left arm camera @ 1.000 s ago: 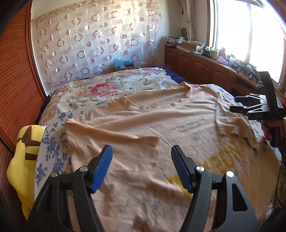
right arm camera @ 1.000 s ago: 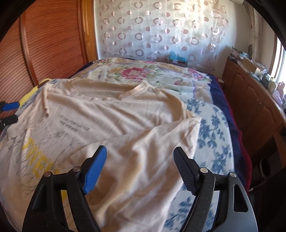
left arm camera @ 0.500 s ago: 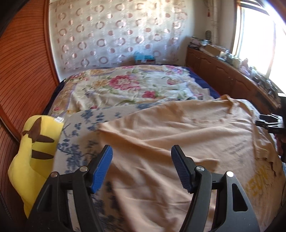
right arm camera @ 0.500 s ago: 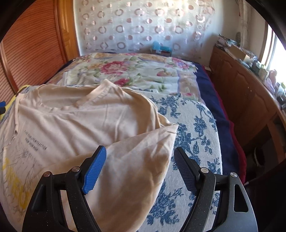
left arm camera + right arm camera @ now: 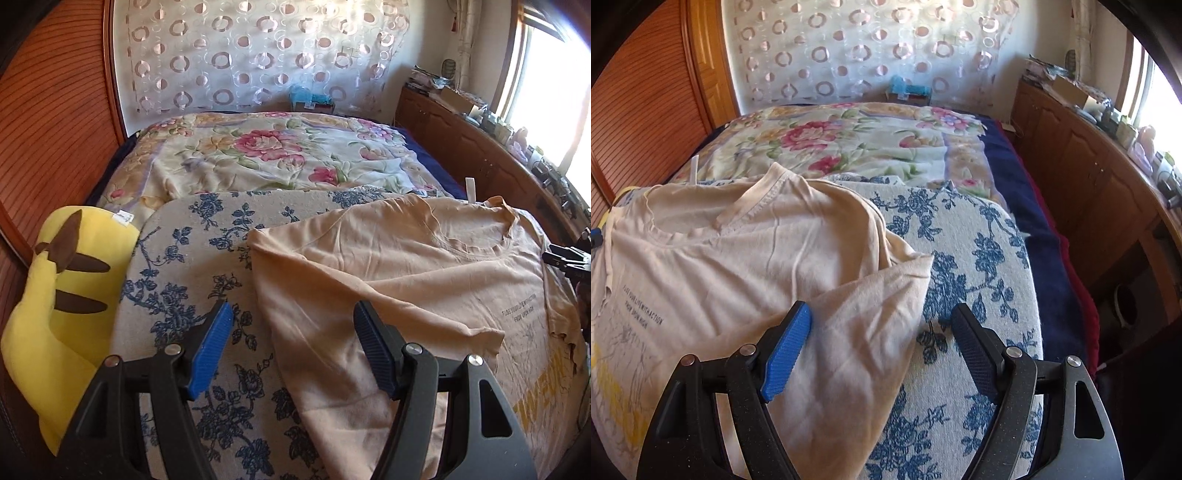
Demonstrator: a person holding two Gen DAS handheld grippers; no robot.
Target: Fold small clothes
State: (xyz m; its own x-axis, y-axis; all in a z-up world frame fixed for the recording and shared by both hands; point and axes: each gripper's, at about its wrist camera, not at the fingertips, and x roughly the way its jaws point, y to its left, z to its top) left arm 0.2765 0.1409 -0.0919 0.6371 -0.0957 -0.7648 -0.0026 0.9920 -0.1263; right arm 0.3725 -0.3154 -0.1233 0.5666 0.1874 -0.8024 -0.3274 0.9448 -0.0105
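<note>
While beige t-shirt (image 5: 424, 273) lies on blue-floral pad (image 5: 192, 258), sleeves folded inward, left tool (image 5: 291, 347) and right tool (image 5: 881, 343) hover wide open, empty.

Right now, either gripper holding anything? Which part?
Nothing held. Left gripper and right gripper both stand open above the beige T-shirt, fabric lying loose between the fingers.

bed (image 5: 436, 162): navy sheet at its right edge
on bed: floral quilt (image 5: 266, 158), blue-flowered padded board (image 5: 192, 258), yellow plush (image 5: 55, 295)
on board: beige t-shirt (image 5: 406, 266), sleeves folded in
</note>
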